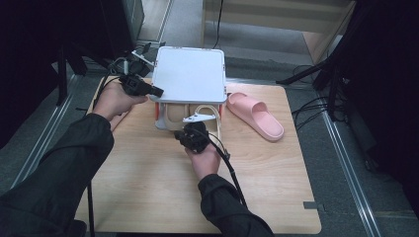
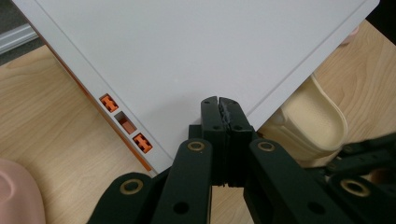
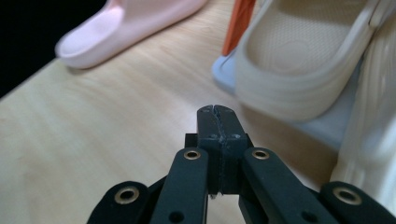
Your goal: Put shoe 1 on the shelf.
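While both sets of jaws are shut tight with nothing between them, the work looks like putting slippers into a small rack near the far edge of the counter, a bit left of its middle.

In the high view the left gripper sits at the rack's left side, with its tip right at the edge of the white top. In the left gripper view its closed jaws lie over that white top, so it seems to press the rack down or steady it; I cannot tell if it really touches. Orange clips show along the side.

The right gripper is at the front of the rack, by the open shelf. A cream slipper lies on that shelf, with its curved end sticking out past the front. Another cream slipper shows beside it. The closed tip hangs just in front of the slipper, not touching it.

A pink slipper lies on the counter just right of the rack, close to the far right corner.

What could go wrong? If the right gripper pushes too hard, the whole rack could slide back toward the far edge, as it looks light. If the push lands on the soft curved strap, the slipper may bend or twist and not go in. If the left gripper slips off the smooth top, the rack could tip. A wide swing could knock the pink slipper off the counter.
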The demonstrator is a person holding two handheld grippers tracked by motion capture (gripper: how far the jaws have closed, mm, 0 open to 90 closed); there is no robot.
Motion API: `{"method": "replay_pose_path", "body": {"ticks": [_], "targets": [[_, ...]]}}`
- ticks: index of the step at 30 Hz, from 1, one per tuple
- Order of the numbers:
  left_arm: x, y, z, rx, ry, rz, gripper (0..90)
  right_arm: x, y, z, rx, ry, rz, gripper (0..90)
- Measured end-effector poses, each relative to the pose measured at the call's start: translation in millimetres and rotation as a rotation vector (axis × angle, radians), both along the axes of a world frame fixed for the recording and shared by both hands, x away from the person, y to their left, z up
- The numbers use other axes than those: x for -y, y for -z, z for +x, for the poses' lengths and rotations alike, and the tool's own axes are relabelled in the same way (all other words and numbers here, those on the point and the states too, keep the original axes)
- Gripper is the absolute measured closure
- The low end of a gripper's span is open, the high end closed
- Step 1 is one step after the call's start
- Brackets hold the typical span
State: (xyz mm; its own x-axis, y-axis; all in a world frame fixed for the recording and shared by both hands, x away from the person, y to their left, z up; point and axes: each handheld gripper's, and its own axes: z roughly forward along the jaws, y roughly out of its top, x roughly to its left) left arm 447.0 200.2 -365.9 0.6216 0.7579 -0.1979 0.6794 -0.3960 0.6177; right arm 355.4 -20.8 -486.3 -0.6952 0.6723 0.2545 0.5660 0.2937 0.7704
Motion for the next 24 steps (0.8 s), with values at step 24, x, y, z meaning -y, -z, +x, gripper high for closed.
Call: {"method": "replay_pose_path", "body": {"ticks": [24], "targets": [[0.8, -1.4, 1.0, -0.020, -0.013, 0.003, 89.4, 96.4, 22.1, -43.1, -0.016, 0.009, -0.042, 90.0]]}}
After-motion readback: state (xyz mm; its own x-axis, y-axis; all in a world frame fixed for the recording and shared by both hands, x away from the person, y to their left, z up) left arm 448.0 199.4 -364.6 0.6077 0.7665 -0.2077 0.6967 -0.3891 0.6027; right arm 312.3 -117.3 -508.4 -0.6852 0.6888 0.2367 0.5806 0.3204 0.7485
